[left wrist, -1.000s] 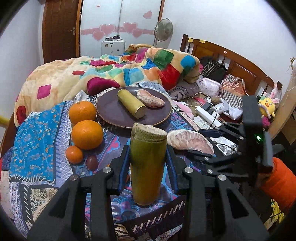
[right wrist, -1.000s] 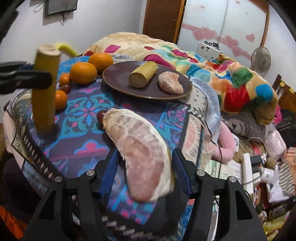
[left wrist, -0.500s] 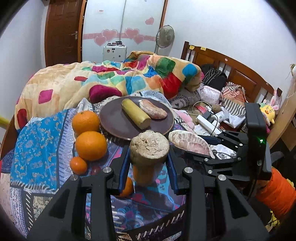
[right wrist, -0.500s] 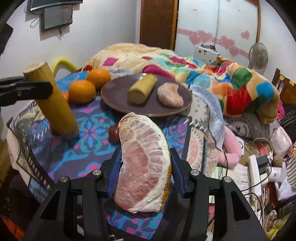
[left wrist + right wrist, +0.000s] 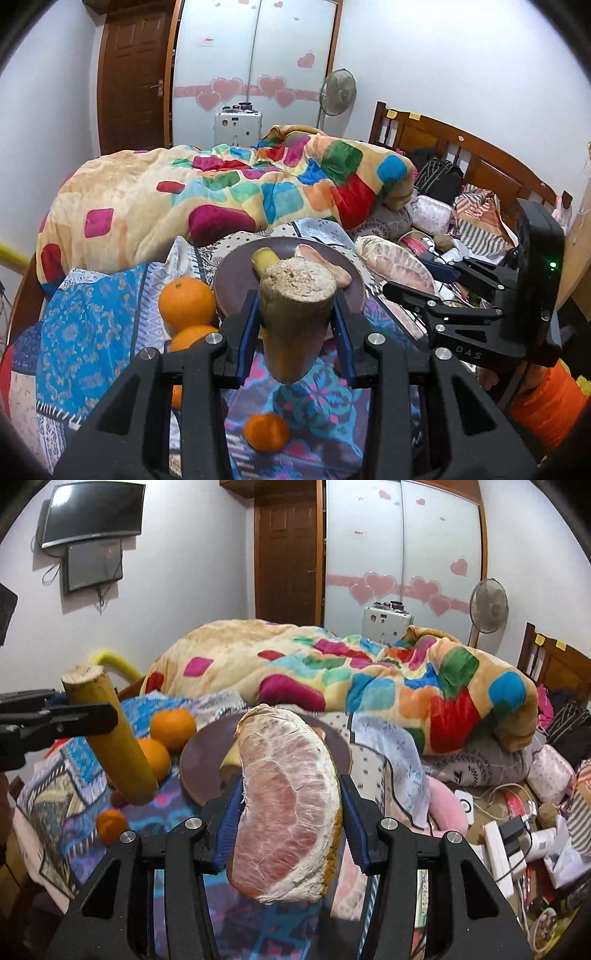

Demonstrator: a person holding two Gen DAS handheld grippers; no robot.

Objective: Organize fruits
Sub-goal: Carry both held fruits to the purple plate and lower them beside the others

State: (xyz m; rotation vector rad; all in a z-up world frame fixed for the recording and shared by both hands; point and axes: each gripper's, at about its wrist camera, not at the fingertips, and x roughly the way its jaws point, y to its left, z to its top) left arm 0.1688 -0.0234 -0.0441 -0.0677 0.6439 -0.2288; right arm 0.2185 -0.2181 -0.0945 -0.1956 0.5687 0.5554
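Fingers [image 5: 245, 332] of the left gripper [image 5: 295, 332] pinch a tilted sugarcane piece [image 5: 295, 314], cut end up; the right gripper [image 5: 290, 812] clamps an upright pomelo wedge [image 5: 288, 805].

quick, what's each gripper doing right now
left gripper: closed on the sugarcane piece, lifted clear of the cloth.
right gripper: closed on the pomelo wedge, held above the table.

The only lettering that reads is "DAS", in pale capitals on the black body of the right tongs [image 5: 406, 280], seen from the left wrist view to the right of the left tongs [image 5: 295, 325]. A grey pillow [image 5: 476, 768], right of the right tongs in their own view, carries dark print too small to read.
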